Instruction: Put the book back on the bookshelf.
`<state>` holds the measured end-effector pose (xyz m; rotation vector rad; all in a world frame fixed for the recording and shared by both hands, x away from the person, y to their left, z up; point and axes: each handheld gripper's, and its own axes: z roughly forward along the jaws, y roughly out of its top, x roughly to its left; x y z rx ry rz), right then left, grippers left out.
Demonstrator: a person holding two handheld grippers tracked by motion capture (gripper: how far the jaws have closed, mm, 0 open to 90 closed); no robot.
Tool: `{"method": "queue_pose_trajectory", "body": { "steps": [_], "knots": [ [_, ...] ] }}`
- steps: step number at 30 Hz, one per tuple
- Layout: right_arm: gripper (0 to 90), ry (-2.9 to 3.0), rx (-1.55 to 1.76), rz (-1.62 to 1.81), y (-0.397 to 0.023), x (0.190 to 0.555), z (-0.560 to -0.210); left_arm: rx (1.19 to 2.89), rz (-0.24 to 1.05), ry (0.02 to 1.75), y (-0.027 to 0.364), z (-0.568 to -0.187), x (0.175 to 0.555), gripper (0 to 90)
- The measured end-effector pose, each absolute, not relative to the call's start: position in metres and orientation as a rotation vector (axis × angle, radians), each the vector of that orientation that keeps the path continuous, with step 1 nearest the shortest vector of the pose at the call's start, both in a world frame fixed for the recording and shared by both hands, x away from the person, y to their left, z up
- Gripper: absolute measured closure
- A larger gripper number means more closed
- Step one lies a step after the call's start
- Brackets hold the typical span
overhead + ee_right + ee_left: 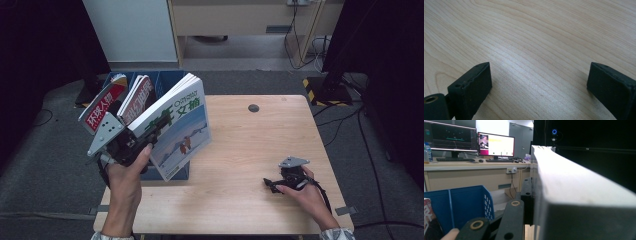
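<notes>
A person's left gripper (131, 142) holds a thick magazine (176, 125) with a snowy blue cover and green lettering, lifted clear above a blue file basket (176, 172) at the left edge of the pale wooden surface (240, 150). The magazine tilts, its spine side low by the hand and its top corner leaning away to the right. In the left gripper view the jaws are narrowed onto the magazine's edge, one black jaw pressed flat against the white block of pages (574, 190). Two more magazines, one with a red cover (102, 107), stand slanted in the basket behind. The magazine looks moderately heavy for a one-sided pinch and probably floppy: its glossy cover may slide, and the far corner is likely to sag. A hold near the spine, close to the middle of its length, would probably carry it best. The right gripper (272, 185) rests on the surface well apart, jaws spread wide with only bare wood between them.
</notes>
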<state>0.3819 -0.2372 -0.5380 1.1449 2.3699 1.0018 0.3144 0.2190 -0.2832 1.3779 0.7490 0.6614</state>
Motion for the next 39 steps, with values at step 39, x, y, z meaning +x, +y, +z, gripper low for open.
{"method": "queue_pose_trajectory", "body": {
  "steps": [39],
  "knots": [
    [6.1, 2.371, 1.145, 1.002, -0.237, 0.382, -0.538, 1.357, 0.699, 0.781, 0.238, -0.283, 0.311, 73.7]
  ]
}}
